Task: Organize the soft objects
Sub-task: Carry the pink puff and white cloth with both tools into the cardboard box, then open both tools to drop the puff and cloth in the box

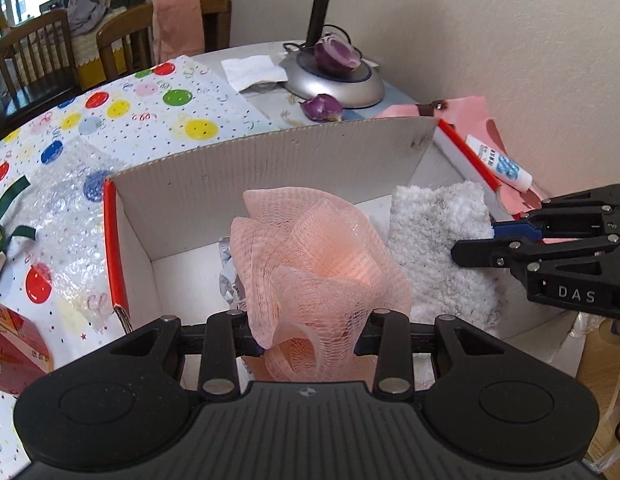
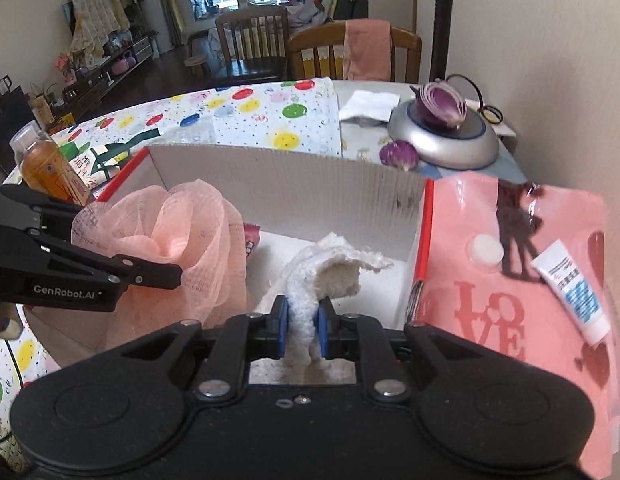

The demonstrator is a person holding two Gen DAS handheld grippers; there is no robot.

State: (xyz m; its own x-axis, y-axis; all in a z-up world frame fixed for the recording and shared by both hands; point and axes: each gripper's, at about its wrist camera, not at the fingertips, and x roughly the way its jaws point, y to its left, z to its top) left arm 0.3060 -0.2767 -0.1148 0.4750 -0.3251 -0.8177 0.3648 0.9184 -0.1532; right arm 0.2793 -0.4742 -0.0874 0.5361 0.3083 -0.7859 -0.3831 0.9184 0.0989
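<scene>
My left gripper (image 1: 310,336) pinches the pouf (image 1: 318,264), my right gripper (image 2: 302,330) pinches the cloth (image 2: 330,276); both hang over the box (image 1: 269,168), pouf left of cloth.

The pink mesh bath pouf (image 1: 318,272) hides the left gripper's fingertips (image 1: 310,340) and most of a crinkled foil packet (image 1: 229,280) behind it in the cardboard box (image 1: 269,172). In the right wrist view, the pouf covers all but a corner of a red packet (image 2: 251,240). The small print on the white tube (image 2: 574,292) is unreadable. The red carton (image 1: 13,352) is cut off at the left edge.
</scene>
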